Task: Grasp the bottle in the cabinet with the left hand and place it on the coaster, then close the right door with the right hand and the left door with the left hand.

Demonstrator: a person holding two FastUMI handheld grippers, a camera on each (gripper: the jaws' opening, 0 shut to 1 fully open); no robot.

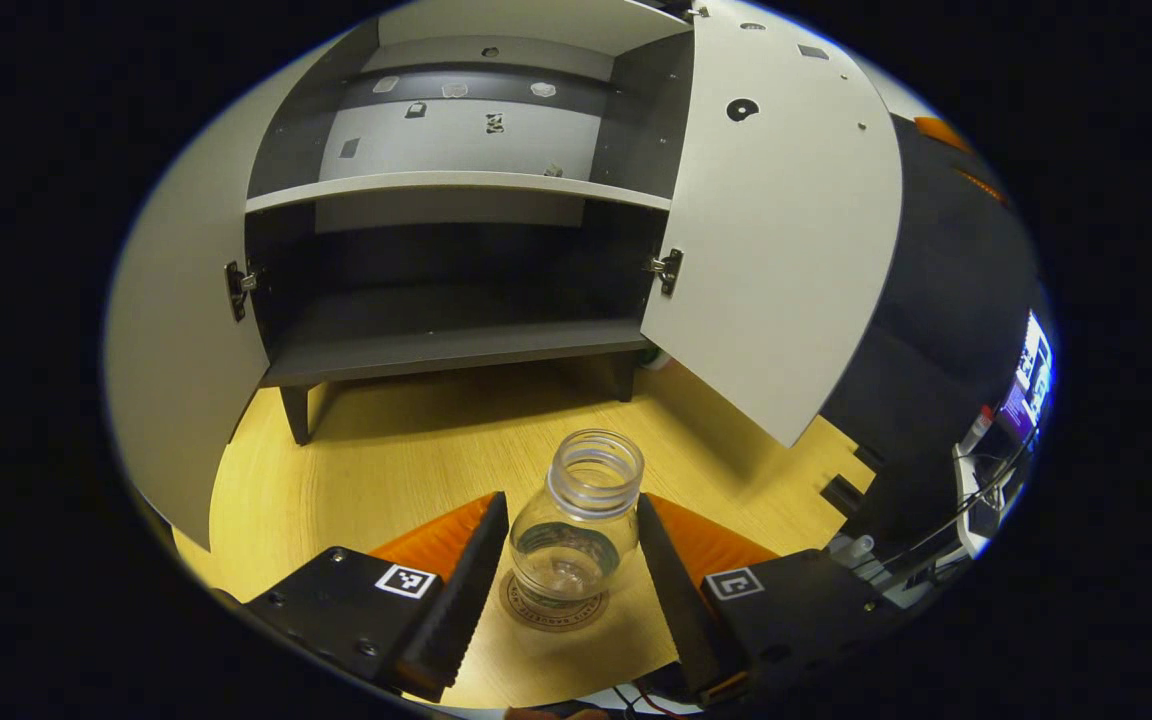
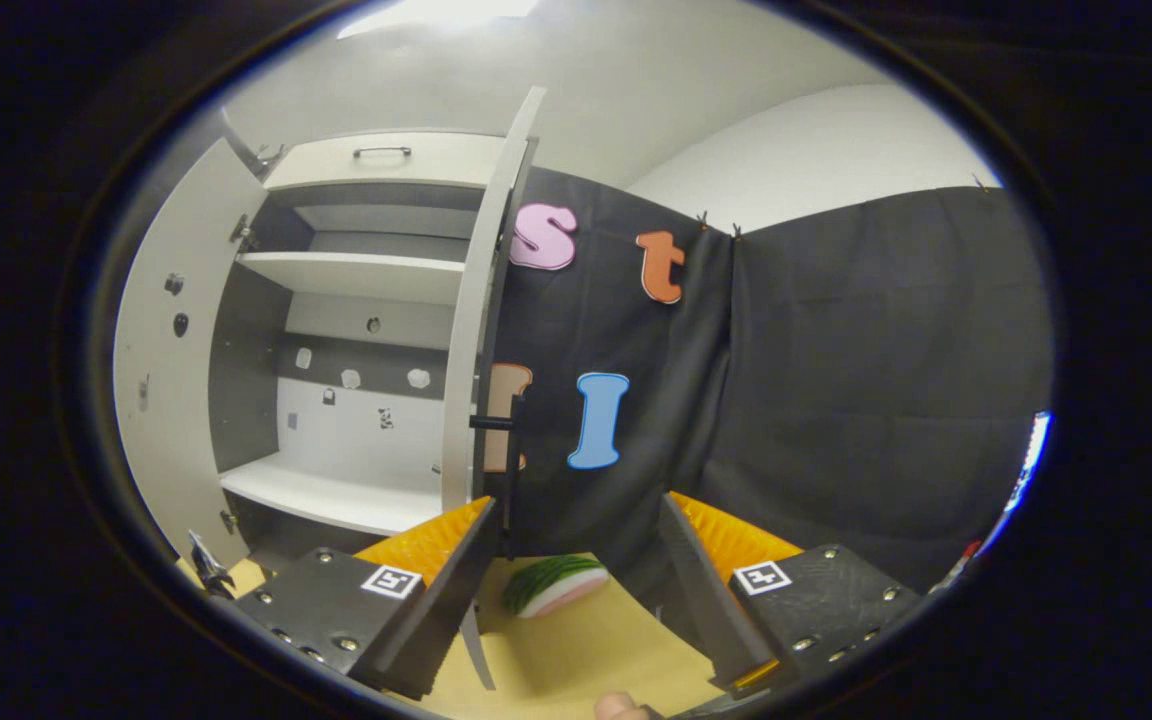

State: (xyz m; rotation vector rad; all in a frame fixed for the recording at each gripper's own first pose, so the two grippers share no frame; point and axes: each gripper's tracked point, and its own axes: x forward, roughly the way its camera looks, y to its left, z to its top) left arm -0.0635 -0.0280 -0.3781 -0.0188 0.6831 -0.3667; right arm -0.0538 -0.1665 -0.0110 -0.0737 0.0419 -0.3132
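black cloth wall (image 2: 836, 380), wooden tabletop (image 1: 416, 450)

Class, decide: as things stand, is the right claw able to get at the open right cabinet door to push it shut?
Probably yes. The right claw is open, holds nothing, and the pale right cabinet door stands edge-on just ahead with nothing between.

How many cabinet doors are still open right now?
2. In the left gripper view the left door swings out at the left and the right door stands wide at the right, both clear of the bottle on the coaster.
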